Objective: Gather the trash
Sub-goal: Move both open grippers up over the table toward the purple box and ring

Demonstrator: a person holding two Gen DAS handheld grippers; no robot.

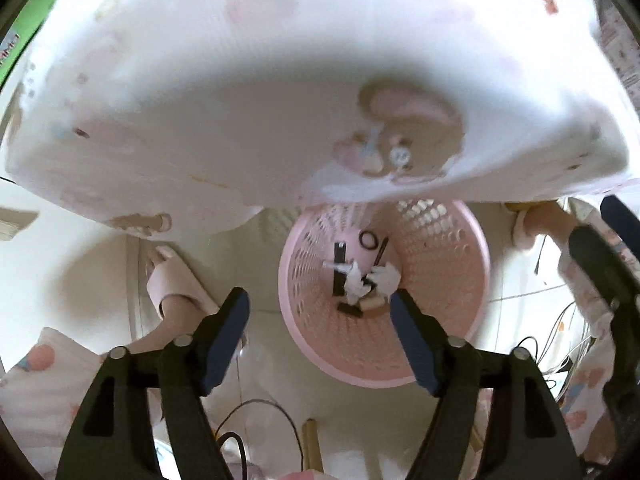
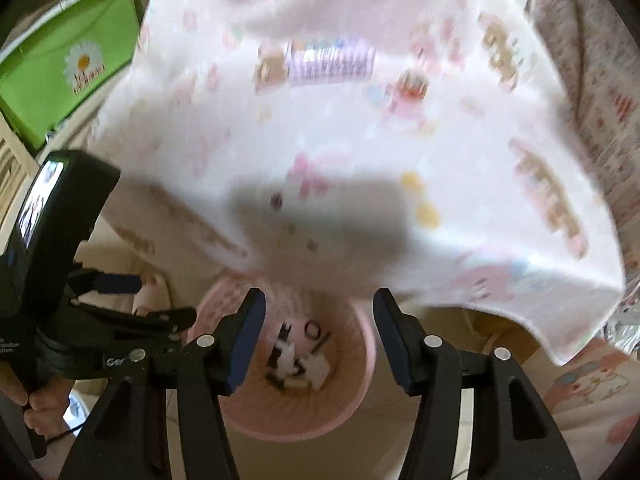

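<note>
The round pink perforated plastic basket stands on the pale floor just below the edge of the table, which is draped in a white cloth printed with pink cartoon figures. I judge it is put there so that refuse can go straight down from the tabletop. Trash lies at the basket's bottom: crumpled white tissue, a small black ring and several dark strips (too small to identify).

The left gripper hangs above the basket's mouth, pointing down, blue-padded jaws apart with nothing between them. The right gripper is aimed at the same basket from farther off, jaws likewise parted and empty; that view is motion-blurred.

A foot in a pink slipper stands beside the basket. A lilac striped item rests on the cloth, possibly uncollected trash.
</note>
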